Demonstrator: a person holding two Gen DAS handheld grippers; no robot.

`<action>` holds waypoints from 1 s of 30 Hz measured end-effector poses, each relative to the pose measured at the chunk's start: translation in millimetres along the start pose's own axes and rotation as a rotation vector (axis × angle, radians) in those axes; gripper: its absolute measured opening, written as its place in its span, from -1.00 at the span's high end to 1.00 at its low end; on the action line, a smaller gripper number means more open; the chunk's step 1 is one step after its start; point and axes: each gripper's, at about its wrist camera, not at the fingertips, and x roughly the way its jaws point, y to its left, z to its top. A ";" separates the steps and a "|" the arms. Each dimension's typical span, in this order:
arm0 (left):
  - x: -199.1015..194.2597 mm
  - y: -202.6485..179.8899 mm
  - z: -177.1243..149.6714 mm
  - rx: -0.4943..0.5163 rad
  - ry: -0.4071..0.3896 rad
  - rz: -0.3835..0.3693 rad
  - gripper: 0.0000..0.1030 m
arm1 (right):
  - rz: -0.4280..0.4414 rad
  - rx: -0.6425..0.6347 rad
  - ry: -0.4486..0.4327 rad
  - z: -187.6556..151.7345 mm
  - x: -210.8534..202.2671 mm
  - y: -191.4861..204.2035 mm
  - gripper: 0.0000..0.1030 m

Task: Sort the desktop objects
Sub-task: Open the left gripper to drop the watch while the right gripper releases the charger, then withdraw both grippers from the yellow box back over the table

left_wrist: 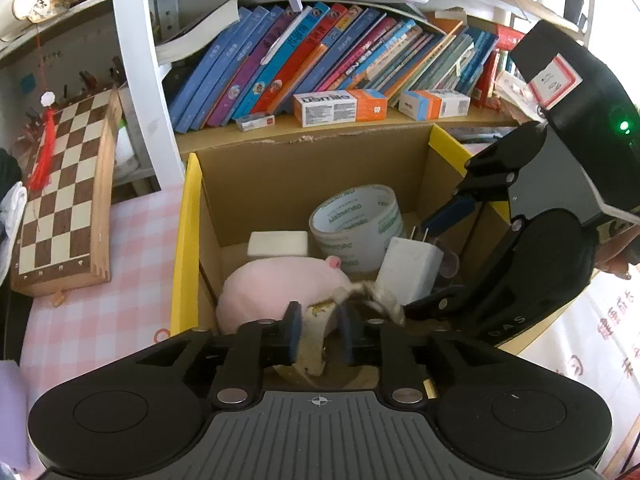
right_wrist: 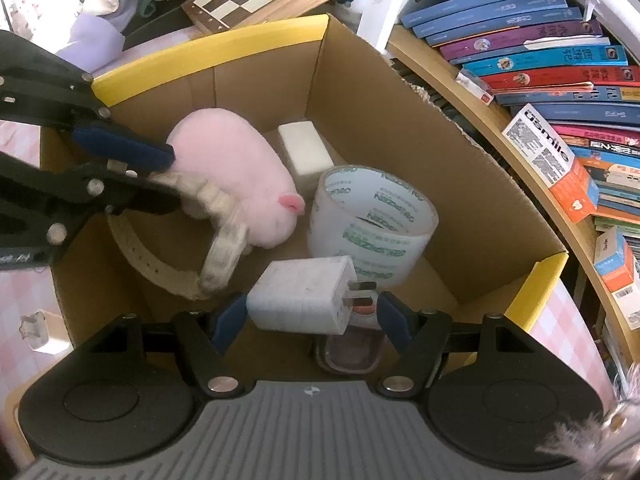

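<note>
Sorting is well along, by the look of the cardboard box [right_wrist: 400, 128]; it already holds a pink plush toy [right_wrist: 236, 172], a white block [right_wrist: 306, 148] at its far corner, a roll of clear tape [right_wrist: 372, 220] and a white charger plug [right_wrist: 300, 296]. In the right wrist view the left gripper [right_wrist: 160, 178] reaches in from nine o'clock with its fingers narrowed on a cream watch strap [right_wrist: 220, 252]; the strap droops from the pinch, loops toward six o'clock and lies against the plush. From the left wrist view the same strap [left_wrist: 316, 332] sits clamped between the blue pads at centre — so this piece is inside the box but not yet let go.

The right gripper [right_wrist: 308, 316] hangs over the near wall of the box with its fingers spread wide; the charger lies between them, prongs pointing to three o'clock, and the left pad looks close to its side, though I cannot tell whether it touches. A small clear container [right_wrist: 348, 348] with something dark in it sits just below the plug.

My reading: both arms are at the dropping-off step. Next the left fingers should open to release the strap, then lift straight up so the loop does not snag; the right should withdraw without nudging the charger.
</note>
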 end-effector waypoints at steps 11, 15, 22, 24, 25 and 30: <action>-31.2 -6.6 1.0 0.005 -0.111 0.013 -0.47 | -0.069 0.057 -0.110 -4.4 -42.3 -3.8 -0.67; -41.0 -9.0 -0.2 0.004 -0.139 0.018 -0.48 | -0.084 0.087 -0.131 -11.0 -54.4 -1.2 -0.68; -61.7 -13.0 -6.1 -0.002 -0.187 0.019 -0.53 | -0.129 0.159 -0.200 -22.9 -83.0 6.2 -0.78; -69.9 -14.3 -9.2 -0.006 -0.206 0.022 -0.60 | -0.145 0.186 -0.232 -27.7 -94.5 9.6 -0.84; -73.9 -14.7 -11.1 -0.007 -0.217 0.023 -0.61 | -0.152 0.199 -0.248 -30.3 -100.2 11.3 -0.85; -89.5 -15.1 -22.3 -0.015 -0.242 0.022 -0.63 | -0.181 0.258 -0.333 -45.8 -125.4 27.8 -0.87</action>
